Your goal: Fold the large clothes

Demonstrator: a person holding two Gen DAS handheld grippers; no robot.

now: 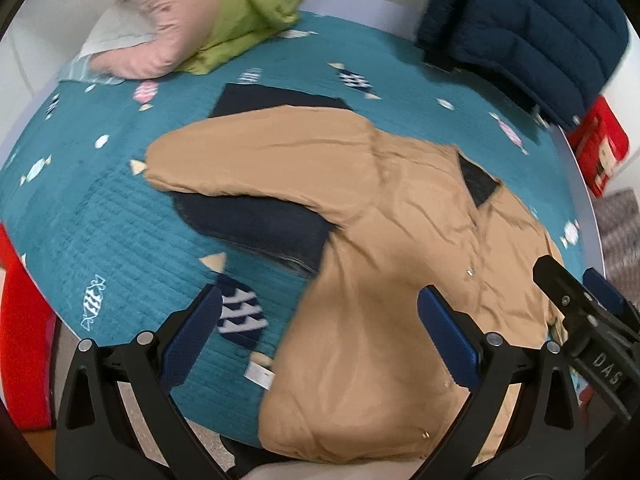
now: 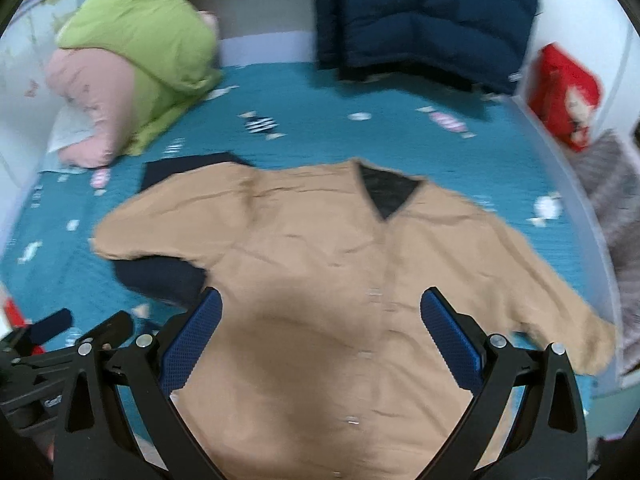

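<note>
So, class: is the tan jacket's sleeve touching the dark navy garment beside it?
Touching. In the left wrist view the tan jacket's sleeve lies across the dark navy garment, which shows above and below it.

Bedroom, quilted bedspread [image 2: 320,92], pillow [image 2: 92,104]

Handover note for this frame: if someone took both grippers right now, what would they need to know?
Left gripper: open, empty, over the jacket's lower left side.
Right gripper: open, empty, over the jacket's front.
Tan jacket: flat, front up, on the teal bedspread; both sleeves spread out; left sleeve lies across a dark navy garment.
Done: laid out, no fold visible.
Left: probably fold sleeves in, then the body.
</note>
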